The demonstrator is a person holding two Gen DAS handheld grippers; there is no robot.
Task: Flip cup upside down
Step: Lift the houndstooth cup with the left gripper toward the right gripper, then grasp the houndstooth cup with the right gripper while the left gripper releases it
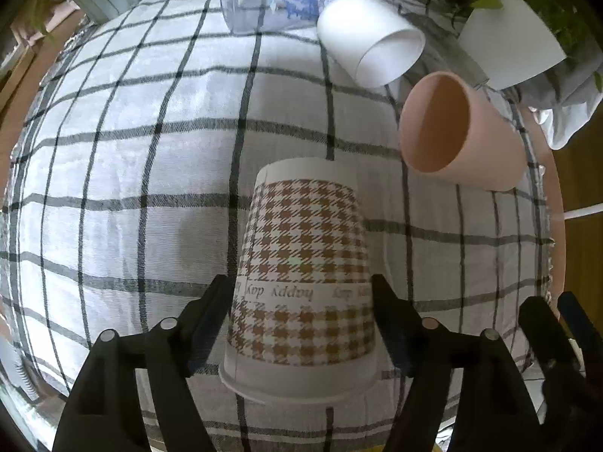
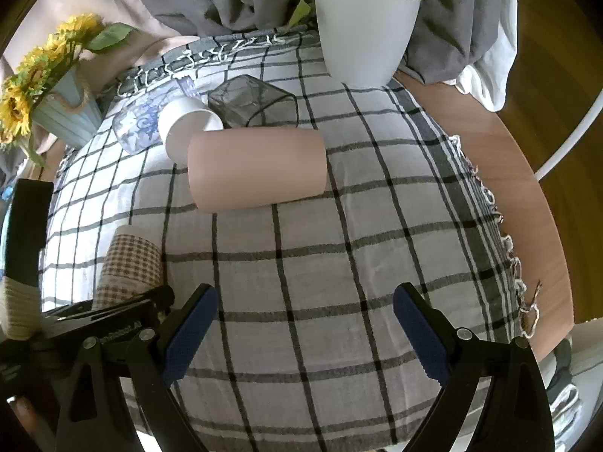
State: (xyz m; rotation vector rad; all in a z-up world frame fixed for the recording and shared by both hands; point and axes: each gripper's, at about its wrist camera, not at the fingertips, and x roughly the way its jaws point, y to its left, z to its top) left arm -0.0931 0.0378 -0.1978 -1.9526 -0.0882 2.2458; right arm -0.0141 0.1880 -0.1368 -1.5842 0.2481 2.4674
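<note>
A paper cup (image 1: 301, 275) with a brown houndstooth print stands upside down on the checked cloth (image 1: 132, 150), rim down, its "happy day" lettering inverted. My left gripper (image 1: 301, 301) has its two fingers against the cup's sides, one on each side. The cup also shows at the left edge of the right wrist view (image 2: 128, 263). My right gripper (image 2: 305, 324) is open and empty above the cloth (image 2: 301, 256), to the right of the left one.
A pink cup (image 1: 459, 132) (image 2: 256, 167), a white cup (image 1: 371, 37) (image 2: 186, 124) and a clear printed glass (image 1: 275, 0) (image 2: 139, 124) lie on their sides behind. A dark glass (image 2: 252, 103), a white plant pot (image 2: 363, 41) and sunflowers (image 2: 34, 86) are further back.
</note>
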